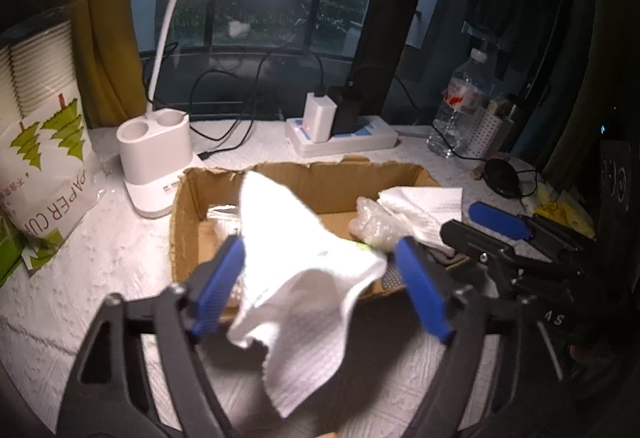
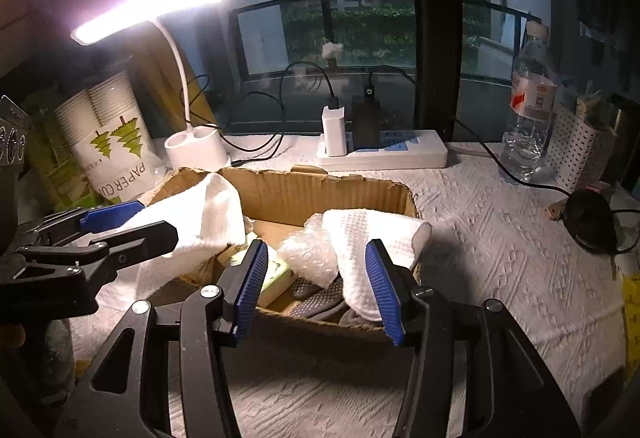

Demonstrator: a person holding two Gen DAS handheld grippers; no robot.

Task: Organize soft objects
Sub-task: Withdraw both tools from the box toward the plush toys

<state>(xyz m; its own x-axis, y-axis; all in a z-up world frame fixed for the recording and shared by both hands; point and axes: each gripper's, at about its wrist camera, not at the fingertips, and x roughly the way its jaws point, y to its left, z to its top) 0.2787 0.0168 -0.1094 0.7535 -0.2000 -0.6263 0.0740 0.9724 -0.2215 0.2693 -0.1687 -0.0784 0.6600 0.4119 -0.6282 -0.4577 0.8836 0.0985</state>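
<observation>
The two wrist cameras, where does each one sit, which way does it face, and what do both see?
Left wrist: on the left gripper, looking down along its blue fingers at a white cloth draped over the cardboard box; the right gripper shows at right.
Right wrist: on the right gripper, facing the box's right end and a second white cloth; the left gripper shows at left.
Shared: box, both cloths, desk lamp, power strip, water bottle.

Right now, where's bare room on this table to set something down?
Free: textured cover right of the cardboard box, before the water bottle. Crowded: inside the box and left by the lamp base and paper cups.
</observation>
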